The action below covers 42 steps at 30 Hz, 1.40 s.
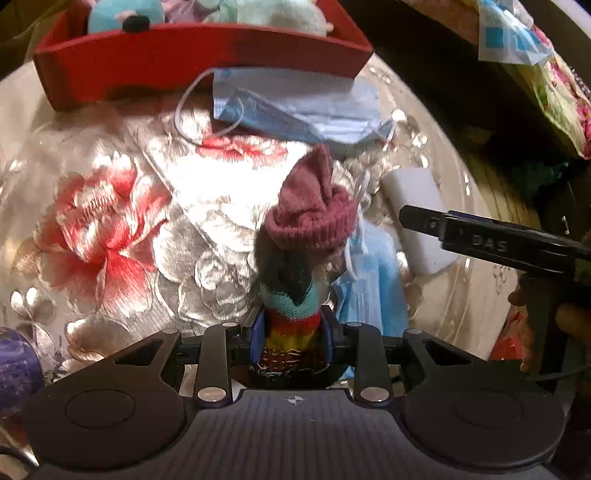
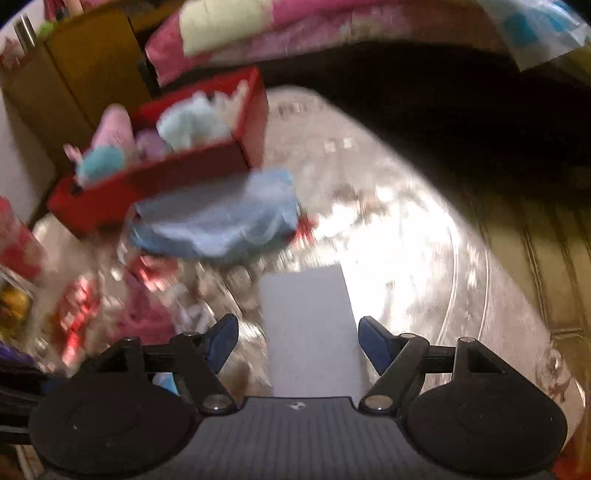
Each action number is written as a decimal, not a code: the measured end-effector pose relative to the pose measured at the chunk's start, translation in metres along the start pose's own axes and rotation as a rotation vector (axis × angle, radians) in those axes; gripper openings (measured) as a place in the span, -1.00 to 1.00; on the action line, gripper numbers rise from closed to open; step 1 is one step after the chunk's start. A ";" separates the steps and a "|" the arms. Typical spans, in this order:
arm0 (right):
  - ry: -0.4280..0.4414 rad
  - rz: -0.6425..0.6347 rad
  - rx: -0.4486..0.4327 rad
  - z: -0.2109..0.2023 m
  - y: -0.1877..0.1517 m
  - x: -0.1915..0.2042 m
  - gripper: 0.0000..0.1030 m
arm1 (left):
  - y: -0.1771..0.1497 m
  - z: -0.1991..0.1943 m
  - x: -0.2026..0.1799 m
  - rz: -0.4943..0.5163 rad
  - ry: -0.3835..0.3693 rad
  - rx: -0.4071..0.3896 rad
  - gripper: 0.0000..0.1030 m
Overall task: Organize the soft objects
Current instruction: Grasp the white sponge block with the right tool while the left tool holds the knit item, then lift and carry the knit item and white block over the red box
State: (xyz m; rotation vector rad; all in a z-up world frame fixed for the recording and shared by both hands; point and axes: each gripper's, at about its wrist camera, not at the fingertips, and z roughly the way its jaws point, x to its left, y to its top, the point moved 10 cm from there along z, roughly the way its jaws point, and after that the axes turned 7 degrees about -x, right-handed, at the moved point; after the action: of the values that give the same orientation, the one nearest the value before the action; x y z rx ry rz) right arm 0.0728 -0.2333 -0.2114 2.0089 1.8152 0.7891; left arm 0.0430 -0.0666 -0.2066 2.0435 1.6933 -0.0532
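My left gripper is shut on a striped sock with red, yellow and teal bands and a maroon end, which sticks out ahead over the floral tablecloth. A white foam block lies on the table between the blue pads of my right gripper, which is open with a gap on both sides of the block. The right gripper's black finger also shows beside the white block in the left wrist view. A red box at the back holds plush toys.
Blue face masks lie in front of the red box, and another blue mask lies under the sock. The round table's edge curves along the right. A purple object sits at the left. The right wrist view is blurred.
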 end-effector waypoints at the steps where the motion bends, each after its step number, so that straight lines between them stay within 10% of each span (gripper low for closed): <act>1: -0.010 -0.002 0.014 0.004 -0.004 -0.001 -0.15 | -0.003 0.003 0.000 0.002 0.003 0.011 -0.43; 9: -0.027 -0.008 0.020 0.007 -0.007 -0.001 -0.50 | -0.003 0.003 -0.003 0.021 0.014 -0.002 -0.49; 42: 0.266 0.205 -0.261 -0.050 0.067 0.040 -0.52 | 0.104 -0.101 0.017 -0.137 -0.041 -0.372 -0.51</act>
State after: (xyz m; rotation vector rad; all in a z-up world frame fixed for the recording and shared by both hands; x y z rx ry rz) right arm 0.0988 -0.2095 -0.1251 2.0125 1.5486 1.3361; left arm 0.1173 -0.0244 -0.0881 1.6430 1.6714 0.1628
